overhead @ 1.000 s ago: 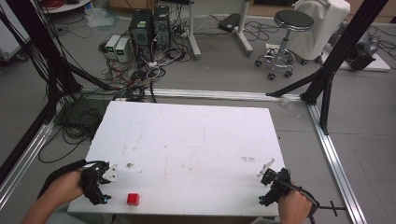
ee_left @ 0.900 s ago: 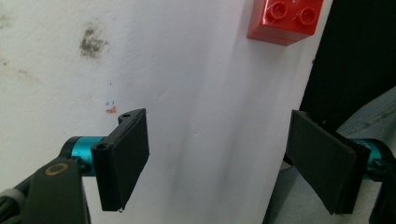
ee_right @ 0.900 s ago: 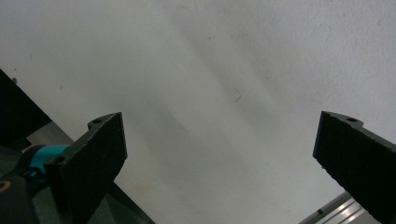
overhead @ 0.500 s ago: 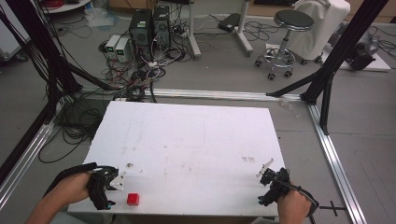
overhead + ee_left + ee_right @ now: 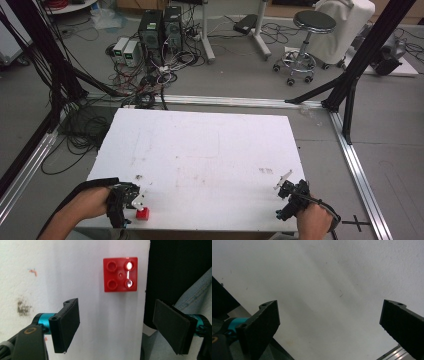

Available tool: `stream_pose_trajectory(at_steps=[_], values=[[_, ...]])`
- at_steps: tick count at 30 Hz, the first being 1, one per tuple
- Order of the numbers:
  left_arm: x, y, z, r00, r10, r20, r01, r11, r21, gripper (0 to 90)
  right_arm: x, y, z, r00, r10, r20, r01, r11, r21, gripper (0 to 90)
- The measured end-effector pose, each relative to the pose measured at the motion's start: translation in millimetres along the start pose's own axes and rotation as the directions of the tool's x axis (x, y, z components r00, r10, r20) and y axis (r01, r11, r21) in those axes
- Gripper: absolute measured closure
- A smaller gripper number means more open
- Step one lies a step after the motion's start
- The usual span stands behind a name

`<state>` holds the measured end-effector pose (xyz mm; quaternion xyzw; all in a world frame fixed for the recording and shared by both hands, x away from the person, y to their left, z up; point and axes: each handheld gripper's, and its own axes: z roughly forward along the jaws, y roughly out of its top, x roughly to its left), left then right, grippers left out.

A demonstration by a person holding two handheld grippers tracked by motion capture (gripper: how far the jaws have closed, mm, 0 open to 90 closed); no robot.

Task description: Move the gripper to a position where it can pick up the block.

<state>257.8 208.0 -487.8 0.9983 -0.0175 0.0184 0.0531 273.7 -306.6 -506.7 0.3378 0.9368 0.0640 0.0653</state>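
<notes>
A small red four-stud brick lies on the white table close to its front edge, at the left. In the left gripper view the brick sits just ahead of my left gripper, centred between the wide-apart jaws and untouched. From above, my left gripper is immediately left of the brick, held by a hand. My right gripper hovers open at the table's front right corner. Its own view has my right gripper over bare white tabletop with nothing between the jaws.
The table's front edge runs right beside the brick, with a person's denim-clad leg below it. Aluminium rails frame the table. Cables, computer boxes and a stool stand on the floor beyond.
My left gripper has moved right along the front edge, closing in on the red brick. The brick and my right gripper have stayed put.
</notes>
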Motion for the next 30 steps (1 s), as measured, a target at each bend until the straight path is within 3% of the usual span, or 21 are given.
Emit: stream_pose_trajectory(at_steps=[9,21,30], values=[[-1.1,15.0,12.2,0.9996,0.025,0.01,-0.025,0.9996,0.014,21.9,-0.4,-0.3,-0.2,1.0,0.0,-0.002,0.0,1.0,-0.003,1.9],[0.7,24.5,28.0,0.9997,0.01,0.023,-0.01,0.9992,0.038,22.2,-0.6,0.0,0.3,1.0,-0.003,-0.003,0.003,1.0,-0.004,1.9],[0.4,25.5,26.7,0.9997,0.006,0.024,-0.007,0.9991,0.041,22.2,0.2,1.1,-0.2,1.0,-0.003,0.0,0.003,1.0,-0.003,1.9]])
